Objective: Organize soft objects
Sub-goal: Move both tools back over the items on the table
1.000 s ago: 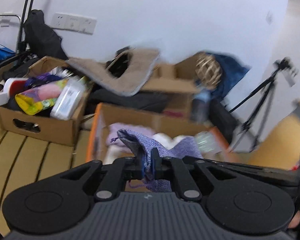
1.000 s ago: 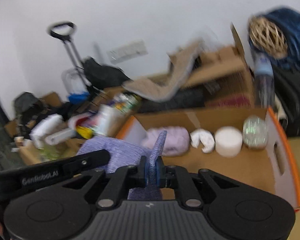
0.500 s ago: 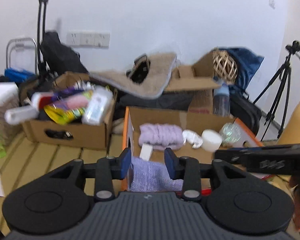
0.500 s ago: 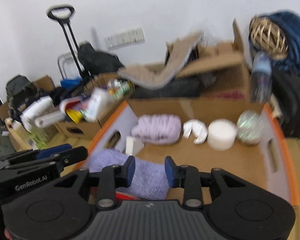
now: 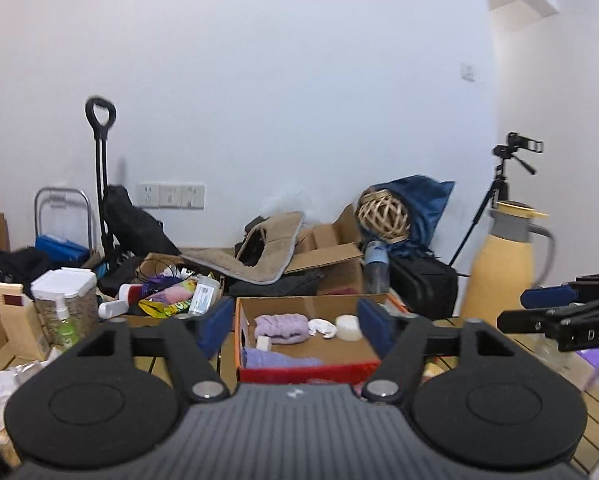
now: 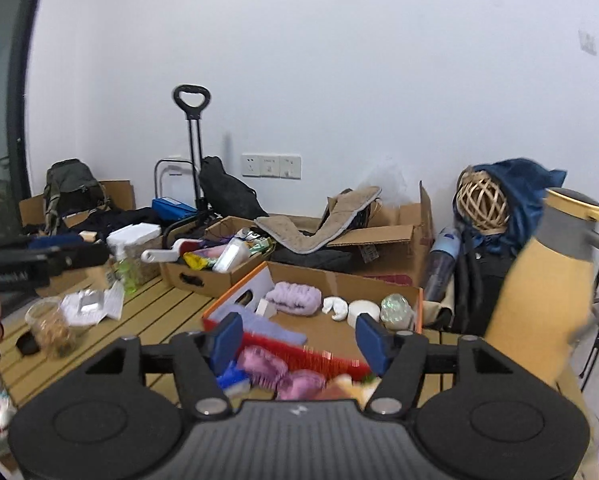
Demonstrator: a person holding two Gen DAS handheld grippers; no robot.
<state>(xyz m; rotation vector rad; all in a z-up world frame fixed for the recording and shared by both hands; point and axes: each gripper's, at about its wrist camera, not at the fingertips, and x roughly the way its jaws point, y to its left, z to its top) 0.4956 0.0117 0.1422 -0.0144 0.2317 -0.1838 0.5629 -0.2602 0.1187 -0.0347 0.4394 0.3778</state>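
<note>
In the left wrist view:
Left gripper (image 5: 295, 326): jaws spread wide with nothing between them; a second ago they pinched the purple cloth.
Purple cloth (image 5: 277, 359): released, now lying in the near left corner of the cardboard box (image 5: 307, 304), behind its red front wall.
Look of it: a soft, flat, woven lilac heap, slightly rumpled.
Neighbours: lavender knit bundle (image 5: 280, 326), white sock (image 5: 322, 326) and white roll (image 5: 347, 326) along the back wall.

In the right wrist view:
Right gripper (image 6: 299, 340): likewise wide open and empty, pulled back from the box.
Purple cloth (image 6: 267, 327): rests by the box's left wall, apart from both tools.
Meaning: this item looks stowed; the pink soft things (image 6: 263, 364) outside the box, near the red wall, seem next.
</note>
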